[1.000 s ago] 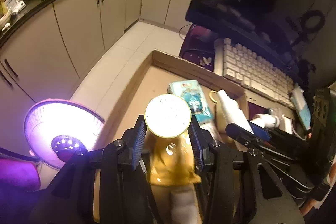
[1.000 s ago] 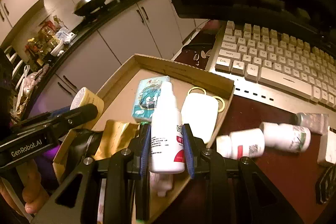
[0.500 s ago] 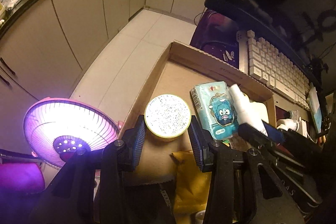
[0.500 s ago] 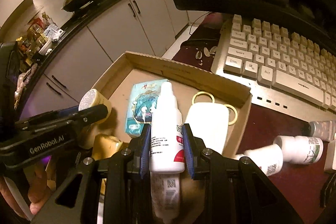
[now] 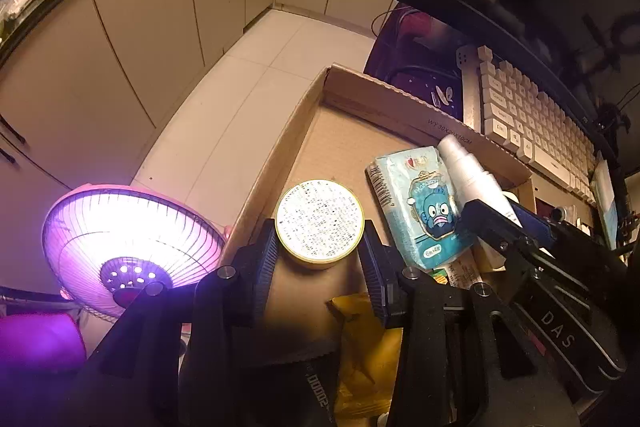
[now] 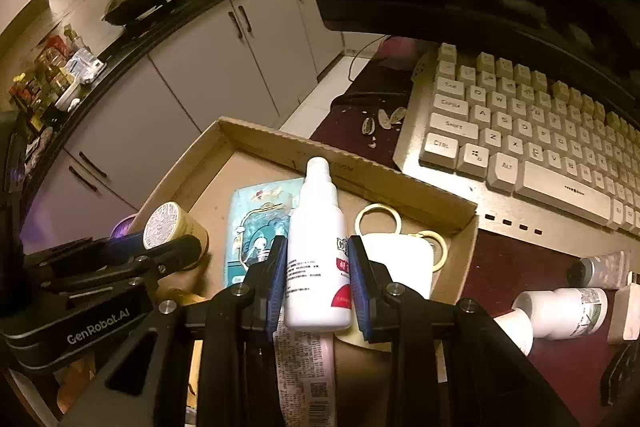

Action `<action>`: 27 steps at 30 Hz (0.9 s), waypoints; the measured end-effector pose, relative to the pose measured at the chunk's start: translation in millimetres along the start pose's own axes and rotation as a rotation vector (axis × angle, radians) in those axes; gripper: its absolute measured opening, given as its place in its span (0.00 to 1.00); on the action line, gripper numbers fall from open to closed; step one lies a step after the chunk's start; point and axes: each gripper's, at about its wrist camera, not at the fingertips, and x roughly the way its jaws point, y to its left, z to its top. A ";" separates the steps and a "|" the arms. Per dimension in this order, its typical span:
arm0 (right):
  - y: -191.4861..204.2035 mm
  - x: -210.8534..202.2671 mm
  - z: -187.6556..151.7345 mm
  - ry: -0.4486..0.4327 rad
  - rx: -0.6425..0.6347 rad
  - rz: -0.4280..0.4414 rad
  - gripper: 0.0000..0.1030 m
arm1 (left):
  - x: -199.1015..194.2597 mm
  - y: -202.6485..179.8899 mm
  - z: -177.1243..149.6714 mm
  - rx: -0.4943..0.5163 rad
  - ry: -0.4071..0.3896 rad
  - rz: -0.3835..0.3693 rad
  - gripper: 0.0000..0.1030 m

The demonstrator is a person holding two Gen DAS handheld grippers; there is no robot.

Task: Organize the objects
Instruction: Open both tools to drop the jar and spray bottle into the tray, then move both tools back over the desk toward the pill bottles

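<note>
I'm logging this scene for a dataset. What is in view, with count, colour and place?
Shallow cardboard box: 1, brown, on the desk beside the keyboard.
Round yellow tin: 1, between the left fingers.
White spray bottle: 1, red-labelled, between the right fingers.
Tissue pack: 1, light blue, in the box.
White pill bottles: 2, lying on the desk.
Keyboard: 1, cream.
Fan heater: 1, glowing pink, on the floor.
Left gripper: black.
Right gripper: black.
</note>
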 end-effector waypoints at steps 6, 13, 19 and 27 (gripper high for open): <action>-0.5 -5.2 -1.2 -0.002 -0.009 0.023 0.32 | -8.4 0.8 -1.2 -0.003 -0.017 -0.018 0.40; 3.2 -48.4 -19.4 -0.084 -0.078 0.107 0.54 | -58.3 -16.4 -27.1 0.019 -0.119 -0.012 0.40; -25.7 -96.1 -70.1 -0.090 -0.076 0.253 0.54 | -104.5 -51.7 -86.1 0.042 -0.195 -0.101 0.40; -78.9 -130.2 -140.1 -0.054 -0.043 0.215 0.54 | -95.2 -112.1 -144.0 0.060 -0.131 -0.155 0.40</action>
